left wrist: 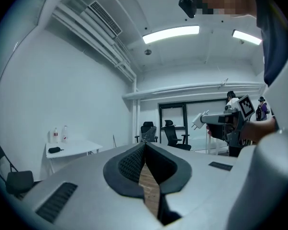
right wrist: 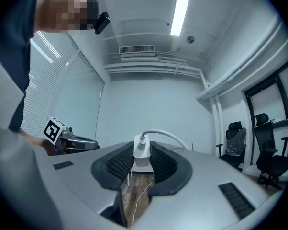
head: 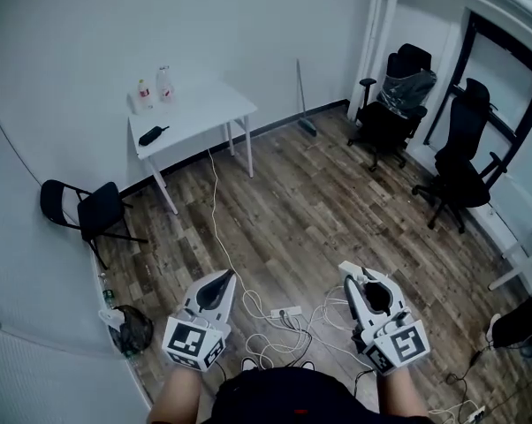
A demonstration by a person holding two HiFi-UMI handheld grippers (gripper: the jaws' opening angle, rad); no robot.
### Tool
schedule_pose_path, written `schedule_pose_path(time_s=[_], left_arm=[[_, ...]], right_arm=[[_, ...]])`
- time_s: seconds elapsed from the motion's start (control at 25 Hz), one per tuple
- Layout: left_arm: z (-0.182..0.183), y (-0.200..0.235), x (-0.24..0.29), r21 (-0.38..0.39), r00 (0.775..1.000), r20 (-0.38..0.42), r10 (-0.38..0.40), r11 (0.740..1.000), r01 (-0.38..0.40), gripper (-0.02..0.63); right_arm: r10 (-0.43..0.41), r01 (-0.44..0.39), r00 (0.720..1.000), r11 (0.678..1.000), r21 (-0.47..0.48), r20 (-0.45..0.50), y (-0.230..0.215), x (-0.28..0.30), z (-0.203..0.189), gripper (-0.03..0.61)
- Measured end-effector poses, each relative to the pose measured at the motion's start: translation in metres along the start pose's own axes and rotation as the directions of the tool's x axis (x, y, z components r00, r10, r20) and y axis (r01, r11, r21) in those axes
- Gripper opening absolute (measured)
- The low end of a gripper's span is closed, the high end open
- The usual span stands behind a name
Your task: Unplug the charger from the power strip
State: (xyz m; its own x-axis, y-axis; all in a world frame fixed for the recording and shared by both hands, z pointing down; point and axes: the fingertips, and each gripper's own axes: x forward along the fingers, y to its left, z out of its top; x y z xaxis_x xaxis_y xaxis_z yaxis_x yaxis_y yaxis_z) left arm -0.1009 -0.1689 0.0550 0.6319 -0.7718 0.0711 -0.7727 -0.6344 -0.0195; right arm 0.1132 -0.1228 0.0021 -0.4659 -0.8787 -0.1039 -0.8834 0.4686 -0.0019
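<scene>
Right gripper (right wrist: 142, 146) pinches the light, rigid white charger (right wrist: 142, 158) by its flat sides; left gripper (left wrist: 145, 146) jaws pressed together, empty.

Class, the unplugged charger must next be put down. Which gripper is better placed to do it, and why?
Right. The right gripper is clamped on the charger, with its cable trailing away. The left gripper has its jaws together with nothing between them.
</scene>
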Motion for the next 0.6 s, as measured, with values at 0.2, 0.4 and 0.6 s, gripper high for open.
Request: schedule_pose_path(time_s=[0.2, 0.4, 0.6], left_arm=[[-0.006, -0.005, 0.009, -0.009, 1.0, 0.002, -0.005, 1.0, 0.005, 0.023], [-0.012, 0.004, 0.0, -0.036, 1.0, 0.006, 0.0, 0.999, 0.0, 0.023], [-0.01, 0.006, 0.004, -0.05, 1.0, 0.006, 0.01, 0.999, -0.009, 0.023]], right_arm=[[-0.007, 0.007, 0.999, 1.0, -0.006, -0.031, -0.01, -0.001, -0.011, 0.107], [0.011, -0.01, 1.0, 0.999, 0.031, -0.018, 0.001, 0.009, -0.016, 0.107], [0.01, -0.01, 0.999, 1.0, 0.008, -0.044, -0.006, 0.016, -0.022, 0.107]])
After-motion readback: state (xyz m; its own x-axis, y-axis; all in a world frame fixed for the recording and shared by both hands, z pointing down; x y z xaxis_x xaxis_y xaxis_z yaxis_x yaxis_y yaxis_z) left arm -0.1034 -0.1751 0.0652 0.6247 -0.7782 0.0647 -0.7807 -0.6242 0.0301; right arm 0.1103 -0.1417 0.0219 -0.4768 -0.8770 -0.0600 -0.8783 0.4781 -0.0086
